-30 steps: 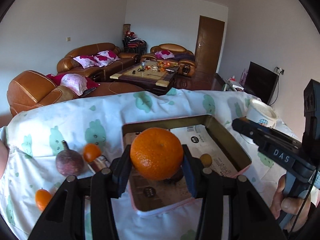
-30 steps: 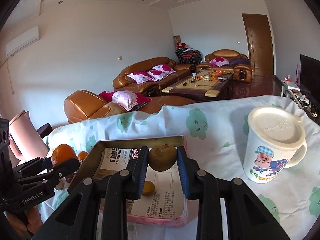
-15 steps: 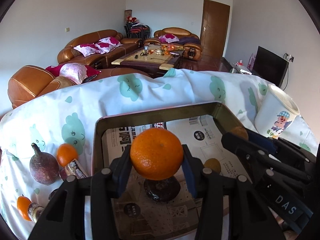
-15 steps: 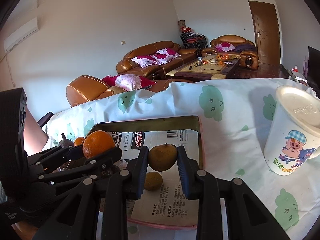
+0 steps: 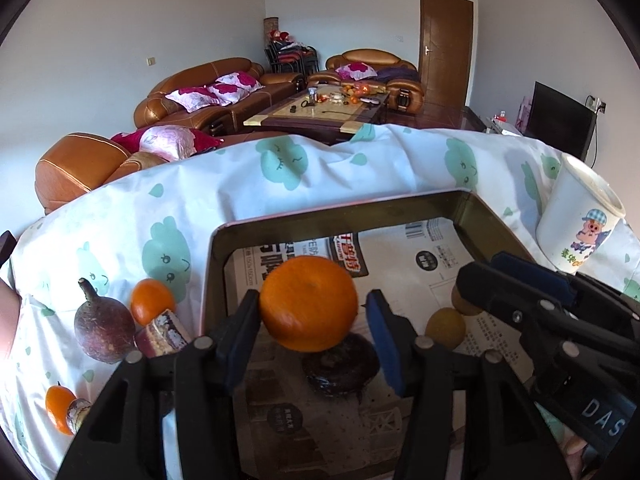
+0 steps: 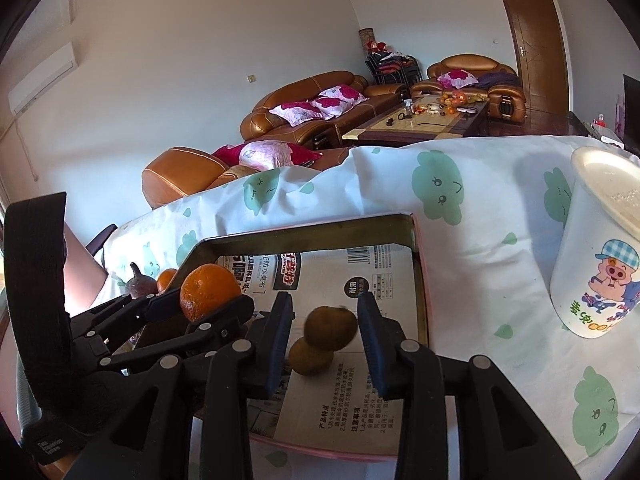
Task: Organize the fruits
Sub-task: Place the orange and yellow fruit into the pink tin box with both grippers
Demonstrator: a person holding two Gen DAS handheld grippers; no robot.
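A paper-lined metal tray (image 5: 216,248) (image 6: 418,264) lies on the cloud-print cloth. My left gripper (image 5: 312,332) is open over the tray; the big orange (image 5: 308,304) (image 6: 208,290) sits loose between its pads, with a gap on the right. My right gripper (image 6: 324,336) is open; the blurred brown-yellow fruit (image 6: 330,328) is free between its fingers, just above a second one (image 6: 310,356) (image 5: 445,327) on the tray. A dark fruit (image 5: 340,364) lies under the orange.
Left of the tray lie a purple fruit (image 5: 104,328) (image 6: 138,282), two small oranges (image 5: 152,306) (image 5: 58,402) and a wrapped item (image 5: 164,332). A white lidded cartoon mug (image 5: 580,224) (image 6: 600,248) stands right of the tray. Sofas and a coffee table are beyond.
Both grippers have opened and let go of their fruits over the tray. The brown-yellow fruit drops toward the one on the tray. Both grippers moved lower and closer over the tray.
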